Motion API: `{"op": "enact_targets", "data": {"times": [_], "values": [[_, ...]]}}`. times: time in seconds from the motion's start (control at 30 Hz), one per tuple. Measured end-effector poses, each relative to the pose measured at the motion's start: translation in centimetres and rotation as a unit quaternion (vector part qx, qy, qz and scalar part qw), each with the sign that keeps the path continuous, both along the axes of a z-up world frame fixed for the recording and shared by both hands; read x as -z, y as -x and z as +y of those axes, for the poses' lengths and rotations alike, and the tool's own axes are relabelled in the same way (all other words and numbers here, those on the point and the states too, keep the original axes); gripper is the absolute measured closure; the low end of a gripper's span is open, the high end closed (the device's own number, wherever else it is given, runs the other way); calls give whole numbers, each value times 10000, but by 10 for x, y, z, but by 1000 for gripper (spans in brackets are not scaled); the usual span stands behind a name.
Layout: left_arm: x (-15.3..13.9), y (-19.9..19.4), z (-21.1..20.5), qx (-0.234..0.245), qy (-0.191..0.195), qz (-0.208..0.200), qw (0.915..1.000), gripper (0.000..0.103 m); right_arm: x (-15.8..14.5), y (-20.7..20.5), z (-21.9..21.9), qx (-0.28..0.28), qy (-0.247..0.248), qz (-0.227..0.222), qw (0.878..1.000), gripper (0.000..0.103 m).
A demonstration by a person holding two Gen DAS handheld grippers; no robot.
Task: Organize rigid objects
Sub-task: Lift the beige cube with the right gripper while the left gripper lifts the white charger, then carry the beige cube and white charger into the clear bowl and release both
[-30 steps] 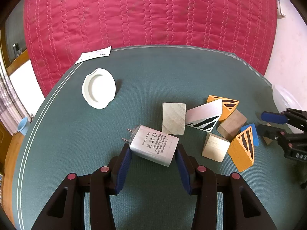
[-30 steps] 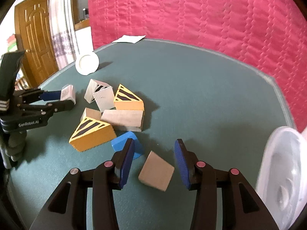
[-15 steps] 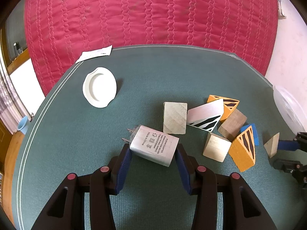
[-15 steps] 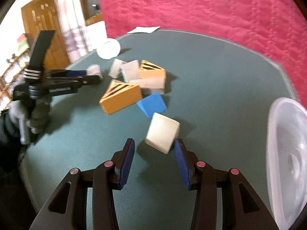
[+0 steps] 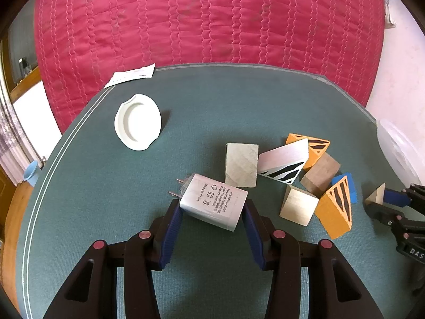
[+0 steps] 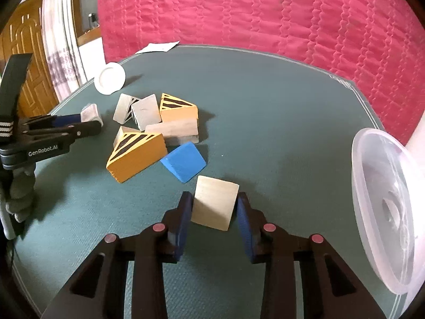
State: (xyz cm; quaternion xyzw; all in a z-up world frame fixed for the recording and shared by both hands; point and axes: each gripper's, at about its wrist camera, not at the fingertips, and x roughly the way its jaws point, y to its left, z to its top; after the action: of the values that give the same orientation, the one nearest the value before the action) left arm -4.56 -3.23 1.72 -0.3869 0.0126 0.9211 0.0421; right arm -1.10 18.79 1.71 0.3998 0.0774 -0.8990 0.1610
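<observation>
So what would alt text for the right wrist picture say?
The right gripper grips a pale wooden block over a green table; wooden blocks lie piled behind, and a clear plastic container stands right.

A green felt-topped counter fills the scene, backed by a quilted crimson bedspread. A white paper slip lies at the counter's far left edge; a brown panelled wooden door stands beyond.

The white power adapter carries small grey print: "POWER ADAPTER" and "Made in China" read clearly; the rating lines and symbols between them are too small. The left gripper body reads "GenRobot.AI". The right gripper shows only "DAS".
</observation>
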Motion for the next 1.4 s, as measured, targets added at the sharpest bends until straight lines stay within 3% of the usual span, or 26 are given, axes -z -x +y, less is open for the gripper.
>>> {"op": "enact_targets", "data": {"times": [0.27, 0.57, 1.0, 1.27, 1.4], "values": [[-3, -1, 0, -1, -78, 96, 9999, 54, -13, -13, 17, 133, 438, 170, 9988, 68], [-7, -9, 8, 65, -134, 82, 9999, 54, -34, -29, 69, 741, 815, 456, 9929, 68], [-19, -26, 44, 425, -225, 130, 9988, 54, -45, -35, 177, 2170, 1113, 727, 9671, 68], [-27, -31, 75, 755, -223, 135, 9968, 54, -36, -29, 217, 2790, 1194, 737, 9500, 67], [-30, -29, 91, 944, -308, 63, 9950, 54, -34, -32, 224, 2912, 1240, 783, 9454, 52]]}}
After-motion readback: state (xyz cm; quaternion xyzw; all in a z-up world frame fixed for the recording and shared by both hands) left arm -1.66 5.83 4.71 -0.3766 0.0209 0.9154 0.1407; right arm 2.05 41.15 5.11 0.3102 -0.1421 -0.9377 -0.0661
